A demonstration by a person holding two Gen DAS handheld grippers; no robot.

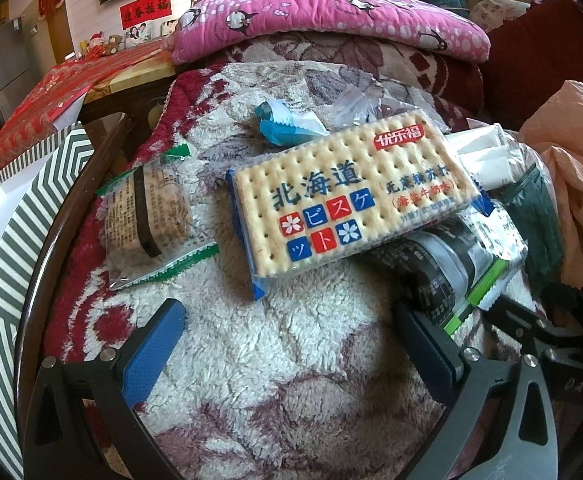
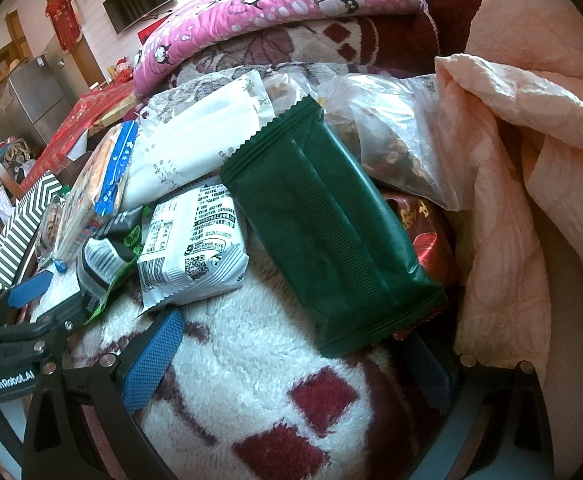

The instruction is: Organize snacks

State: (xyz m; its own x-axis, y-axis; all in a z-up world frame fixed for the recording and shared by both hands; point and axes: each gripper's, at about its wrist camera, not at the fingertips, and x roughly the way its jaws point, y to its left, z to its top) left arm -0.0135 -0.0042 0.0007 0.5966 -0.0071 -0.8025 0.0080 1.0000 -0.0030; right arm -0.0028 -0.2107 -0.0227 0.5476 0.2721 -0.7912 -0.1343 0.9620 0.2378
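Sorting barely begun: snacks piled loose on fleece blanket point(image 1: 275, 344).
Cracker pack point(image 1: 355, 196), dark green foil pouch point(image 2: 331, 236) unsorted; left gripper point(image 1: 287, 340), right gripper point(image 2: 295, 356) spread, empty.

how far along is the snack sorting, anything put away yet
Nothing looks sorted yet. The cracker pack, dark green foil pouch and white printed packet lie piled on the fleece blanket. Left gripper and right gripper are open, empty. All remains.

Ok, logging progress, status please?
Left hand-held gripper open, empty. Right hand-held gripper open, empty. Cracker pack and green packet still piled on blanket. Nothing blocking.
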